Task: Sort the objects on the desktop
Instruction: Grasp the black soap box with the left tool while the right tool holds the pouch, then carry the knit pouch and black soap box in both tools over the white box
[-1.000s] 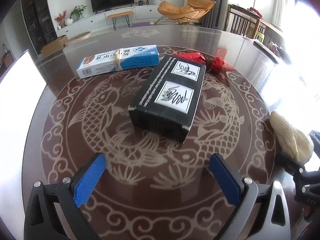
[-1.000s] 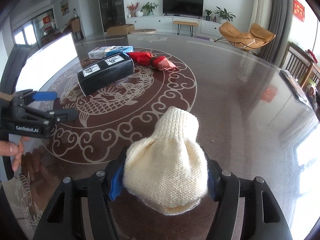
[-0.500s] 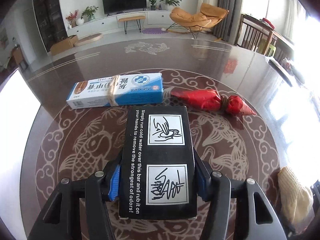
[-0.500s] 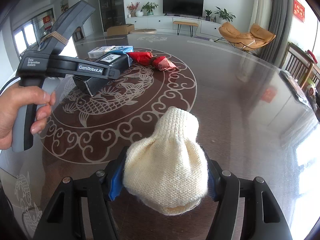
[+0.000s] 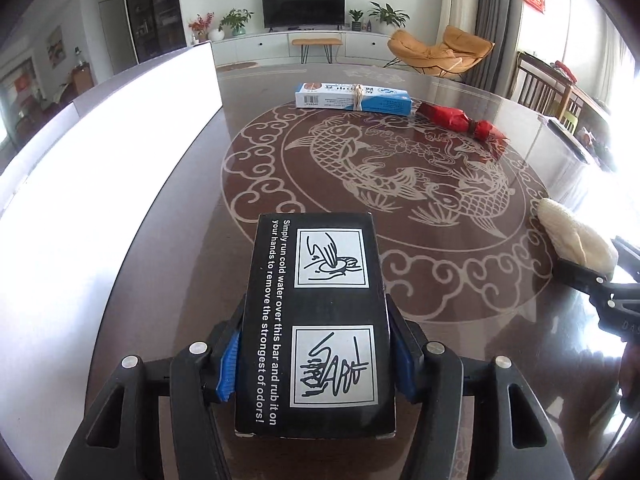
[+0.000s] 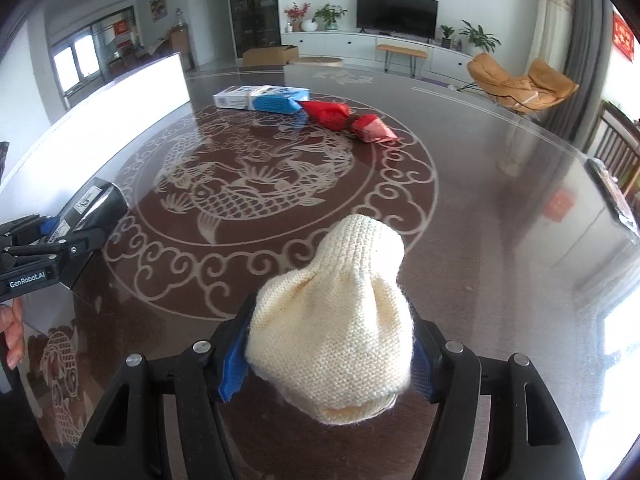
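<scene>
**Black box and knitted piece, each held in a hand-held gripper above the tabletop**

The black box [image 5: 316,328] lies with its long axis along the fingers of the left hand-held gripper [image 5: 316,364], its far end pointing away from the camera toward the middle of the tabletop [image 5: 460,320]. Its printed face, with two white drawings and a line of white text, looks upward. The blue pads [image 5: 227,368] press on both long sides of the box near its closer end; the jaws are about half open and have just been closing around it. In the right wrist view the box [image 6: 94,204] is at the far left edge, near a white board [image 6: 120,100].

The cream knitted piece [image 6: 336,320] is clamped between the pads of the right hand-held gripper [image 6: 332,360]. Its narrow ribbed end points forward and its wide end is toward the camera. Both grippers tilt downward toward the tabletop. Some fingers of the person [image 6: 14,336] show under the left gripper.

Farther away, a blue and white carton [image 5: 354,98] lies crosswise, and just beside its right end is a red wrapped bundle [image 5: 460,122]. The tabletop is dark, glossy and round, with a pale fish pattern. Behind it is a living room with a television [image 5: 303,7] and an orange lounge chair [image 5: 440,50].
</scene>
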Demonstrator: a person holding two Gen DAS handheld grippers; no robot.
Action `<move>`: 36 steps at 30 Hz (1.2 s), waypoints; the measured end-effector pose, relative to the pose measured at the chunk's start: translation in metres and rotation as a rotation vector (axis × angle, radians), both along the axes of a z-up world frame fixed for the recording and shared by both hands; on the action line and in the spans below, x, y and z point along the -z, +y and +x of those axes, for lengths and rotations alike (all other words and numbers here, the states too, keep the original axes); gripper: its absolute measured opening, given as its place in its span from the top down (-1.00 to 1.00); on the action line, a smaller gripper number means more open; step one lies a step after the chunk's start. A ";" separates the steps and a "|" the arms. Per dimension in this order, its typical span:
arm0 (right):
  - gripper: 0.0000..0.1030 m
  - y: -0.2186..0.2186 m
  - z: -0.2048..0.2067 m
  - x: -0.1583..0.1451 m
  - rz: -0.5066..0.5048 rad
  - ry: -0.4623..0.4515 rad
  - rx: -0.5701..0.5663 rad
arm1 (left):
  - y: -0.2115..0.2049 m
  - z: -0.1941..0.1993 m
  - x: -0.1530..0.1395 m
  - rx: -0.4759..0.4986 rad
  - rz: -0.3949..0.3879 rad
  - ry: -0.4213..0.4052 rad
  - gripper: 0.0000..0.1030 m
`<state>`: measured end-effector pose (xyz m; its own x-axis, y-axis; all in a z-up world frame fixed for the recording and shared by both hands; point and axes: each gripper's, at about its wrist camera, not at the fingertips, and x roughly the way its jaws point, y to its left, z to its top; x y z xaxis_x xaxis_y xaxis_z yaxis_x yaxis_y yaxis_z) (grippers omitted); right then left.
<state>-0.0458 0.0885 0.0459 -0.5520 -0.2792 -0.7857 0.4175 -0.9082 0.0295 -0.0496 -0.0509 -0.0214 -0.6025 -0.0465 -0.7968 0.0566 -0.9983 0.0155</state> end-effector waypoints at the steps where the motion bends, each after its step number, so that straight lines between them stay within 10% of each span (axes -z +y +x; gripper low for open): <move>1: -0.29 -0.009 0.004 0.000 -0.006 -0.001 -0.024 | -0.003 0.000 0.000 0.002 0.001 0.003 -0.17; 6: -0.62 -0.048 0.024 0.005 0.022 -0.006 -0.061 | -0.004 -0.004 0.001 -0.020 -0.003 0.016 -0.33; 10: -0.91 -0.051 0.022 0.009 0.053 -0.018 -0.010 | -0.002 -0.012 0.007 -0.017 0.002 -0.027 -1.00; 36: -1.00 -0.047 0.019 0.011 0.058 -0.028 0.018 | -0.001 -0.012 0.007 -0.013 0.009 -0.026 -1.00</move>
